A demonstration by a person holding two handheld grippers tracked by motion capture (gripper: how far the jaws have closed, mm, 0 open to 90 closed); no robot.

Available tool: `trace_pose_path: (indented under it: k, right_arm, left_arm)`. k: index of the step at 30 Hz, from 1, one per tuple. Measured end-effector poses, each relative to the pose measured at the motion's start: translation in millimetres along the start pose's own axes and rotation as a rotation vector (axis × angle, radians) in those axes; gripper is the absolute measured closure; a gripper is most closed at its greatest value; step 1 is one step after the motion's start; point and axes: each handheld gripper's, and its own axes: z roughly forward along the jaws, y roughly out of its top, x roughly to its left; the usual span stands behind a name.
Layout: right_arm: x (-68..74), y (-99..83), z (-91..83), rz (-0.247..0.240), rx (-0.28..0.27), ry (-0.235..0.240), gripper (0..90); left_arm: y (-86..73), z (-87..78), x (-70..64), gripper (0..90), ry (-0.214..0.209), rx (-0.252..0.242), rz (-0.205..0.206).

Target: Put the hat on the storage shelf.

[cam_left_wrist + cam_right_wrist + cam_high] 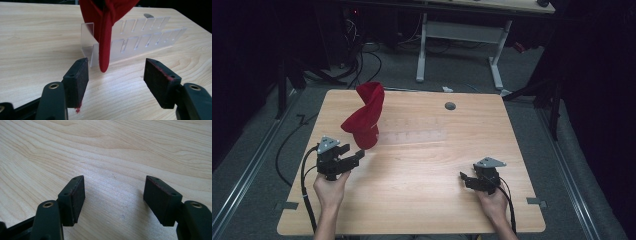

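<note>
Left gripper view shows the left gripper (116, 72) released, jaws apart just short of the red cloth (105, 30) draped on the clear slotted rack (140, 41) at the table's (32, 37) far left; a careless pull risks toppling the rack, while the right gripper (113, 195) rests released, empty.

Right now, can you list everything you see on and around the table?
Cloth: 1, red, standing twisted on the left end of the rack, a tip hanging down in front of the left gripper.
Rack: 1, clear plastic with slots, table middle.
Grommet: 1, grey, round, far side of the table.
Table: 1, light wood.
Desk: 1, white legs, behind the table.
Cables: several, black, on the floor at back left.
Left gripper: 1, black, open, near the cloth, not touching it.
Right gripper: 1, black, open, over bare table at right.
Hands: 2, holding the grippers.
</note>
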Motion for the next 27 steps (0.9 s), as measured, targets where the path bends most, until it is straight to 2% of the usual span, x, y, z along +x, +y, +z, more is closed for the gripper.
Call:
trace_pose_path:
  k: [16, 27]
  right_arm:
    - [0.0, 0.0, 0.0, 0.0, 0.0, -0.001, 33.9]
    - [0.0, 0.0, 0.0, 0.0, 0.0, -0.001, 33.9]
  left_arm:
    - [-15.3, -11.7, -2.0, 36.1, -0.018, 0.015, -0.015]
    - [-25.0, -18.1, -15.0, 34.5, -0.052, 0.031, -0.001]
